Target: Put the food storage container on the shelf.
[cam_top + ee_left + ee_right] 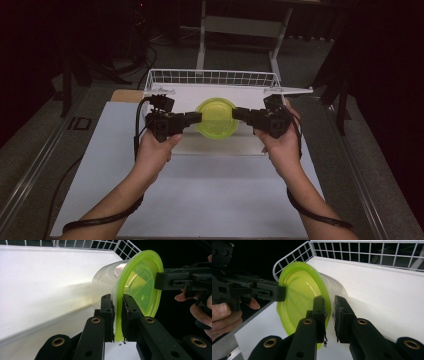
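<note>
Grip looks thin: left gripper [196,118] and right gripper [237,113] pinch just the green lid's [216,117] opposite rims above the wire basket's [212,77] middle, so the tub could drop off.

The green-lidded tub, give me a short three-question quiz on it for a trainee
1. True or false: both grippers clamp the rim of the green lid.
2. Which part does the left gripper pinch? A) the lid's edge B) the wire basket C) a cable
3. What stands behind the clear tub in the high view?

Key
1. True: the left gripper and the right gripper grip opposite sides of the rim.
2. A.
3. A white wire basket.
</note>
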`<state>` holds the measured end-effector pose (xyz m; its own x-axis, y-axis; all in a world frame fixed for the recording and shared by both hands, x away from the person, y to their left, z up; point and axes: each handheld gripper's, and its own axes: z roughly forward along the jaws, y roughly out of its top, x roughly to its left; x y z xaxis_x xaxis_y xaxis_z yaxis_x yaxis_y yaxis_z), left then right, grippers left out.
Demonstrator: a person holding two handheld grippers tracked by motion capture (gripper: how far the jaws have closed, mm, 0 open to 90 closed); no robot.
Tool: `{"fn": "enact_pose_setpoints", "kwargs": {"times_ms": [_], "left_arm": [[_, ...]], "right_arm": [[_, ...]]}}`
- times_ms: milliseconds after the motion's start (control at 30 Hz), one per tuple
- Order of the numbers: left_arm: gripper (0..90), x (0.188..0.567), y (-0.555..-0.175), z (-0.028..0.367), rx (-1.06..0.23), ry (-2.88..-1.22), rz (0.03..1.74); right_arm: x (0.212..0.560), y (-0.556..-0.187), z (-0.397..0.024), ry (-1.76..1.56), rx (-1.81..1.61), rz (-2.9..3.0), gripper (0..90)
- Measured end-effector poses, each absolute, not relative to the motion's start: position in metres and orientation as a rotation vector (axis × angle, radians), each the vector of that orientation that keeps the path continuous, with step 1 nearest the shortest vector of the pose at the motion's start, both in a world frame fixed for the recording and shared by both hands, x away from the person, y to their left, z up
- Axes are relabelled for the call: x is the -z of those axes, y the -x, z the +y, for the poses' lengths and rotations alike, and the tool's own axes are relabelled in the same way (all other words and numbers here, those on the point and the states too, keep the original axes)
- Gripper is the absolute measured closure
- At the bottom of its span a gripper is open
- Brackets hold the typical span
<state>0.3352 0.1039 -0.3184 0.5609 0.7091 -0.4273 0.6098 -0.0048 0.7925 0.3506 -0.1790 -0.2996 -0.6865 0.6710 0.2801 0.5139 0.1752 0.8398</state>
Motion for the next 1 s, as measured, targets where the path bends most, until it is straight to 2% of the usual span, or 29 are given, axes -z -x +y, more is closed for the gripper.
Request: {"fn": "enact_pose_setpoints", "kwargs": {"times_ms": [167,500,700,800,933,1000], "left_arm": [[81.1,0.313,-0.348,0.105,-0.128,-1.68,1.129],[81.2,0.316,-0.378,0.11,-0.019,-1.679,1.144],[78.3,0.313,-0.39,0.108,-0.047,-1.692,1.158],[73.6,0.312,-0.394,0.104,-0.071,-1.698,1.159],[67.8,0.315,-0.399,0.101,-0.087,-1.712,1.19],[67.3,0.318,-0.401,0.102,-0.08,-1.685,1.203]], "right_arm": [[0.296,-0.367,-0.178,-1.215,-1.552,2.28,80.4],[0.298,-0.396,-0.177,-1.323,-1.538,2.325,80.2],[0.296,-0.411,-0.178,-1.444,-1.551,2.351,79.3],[0.297,-0.419,-0.178,-1.483,-1.505,2.339,76.7],[0.298,-0.425,-0.176,-1.498,-1.464,2.307,69.1],[0.299,-0.428,-0.175,-1.508,-1.473,2.302,67.7]]}}
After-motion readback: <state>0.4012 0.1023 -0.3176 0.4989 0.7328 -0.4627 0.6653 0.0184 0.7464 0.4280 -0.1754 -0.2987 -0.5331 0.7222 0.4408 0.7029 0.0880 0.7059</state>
